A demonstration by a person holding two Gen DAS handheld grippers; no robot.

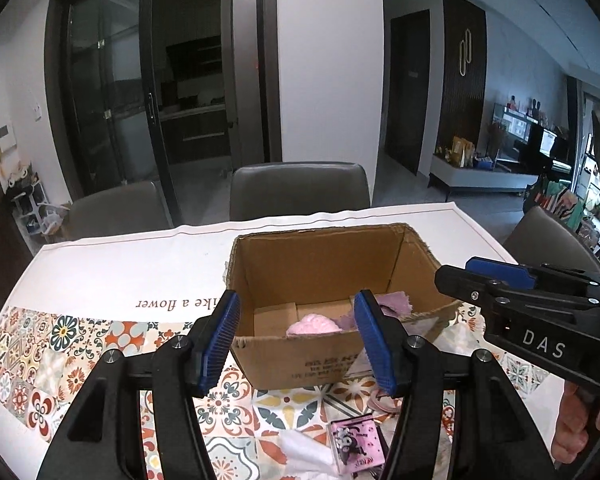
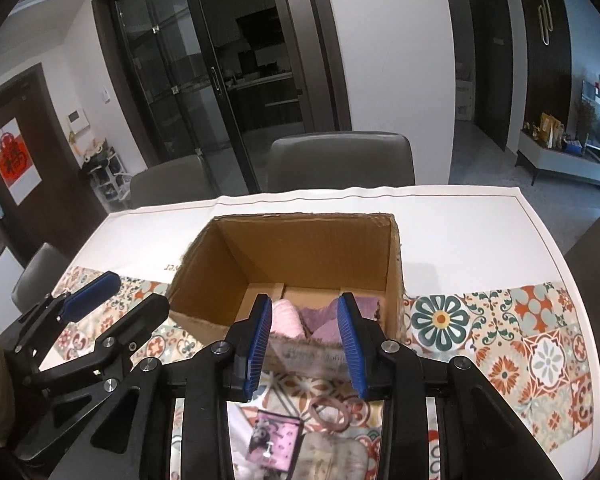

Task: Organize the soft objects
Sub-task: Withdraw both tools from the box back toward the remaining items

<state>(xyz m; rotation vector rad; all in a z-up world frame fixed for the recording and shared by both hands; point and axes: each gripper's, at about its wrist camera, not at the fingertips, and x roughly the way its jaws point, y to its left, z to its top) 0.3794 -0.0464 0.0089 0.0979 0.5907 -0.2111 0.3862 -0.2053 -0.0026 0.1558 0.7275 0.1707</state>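
- Where the patterned cloth [image 2: 540, 320] covers the worktop [image 1: 112, 264], an open cardboard box [image 2: 300, 248] stands upright near the middle; all places below are given from this box.
- Pink soft item [image 2: 286, 318]: inside the box, on its floor, against the near wall.
- Purple soft item [image 2: 324, 318]: inside the box, touching the pink one, toward the right corner.
- Left tongs [image 1: 296, 344]: in front of the box and above its near wall, blue pads [image 1: 220, 336] set wide apart, nothing between them.
- Right tongs [image 2: 304, 340]: also in front of the box, just beside the left pair, pads [image 2: 350, 340] parted, nothing gripped; the near wall of the box shows between them.
- Pink printed packet [image 1: 352, 444]: on the cloth in front of the box, lying flat.
- White fluffy piece [image 1: 304, 456]: on the cloth in front of the box, touching the packet's left edge.
- Pinkish ring [image 2: 330, 412]: on the cloth in front of the box, close to its near wall.
- Pale grey soft piece [image 2: 336, 456]: in front of the box, just right of the packet; blurred.
- Grey chairs [image 2: 340, 160]: behind the box, at the far edge of the worktop.
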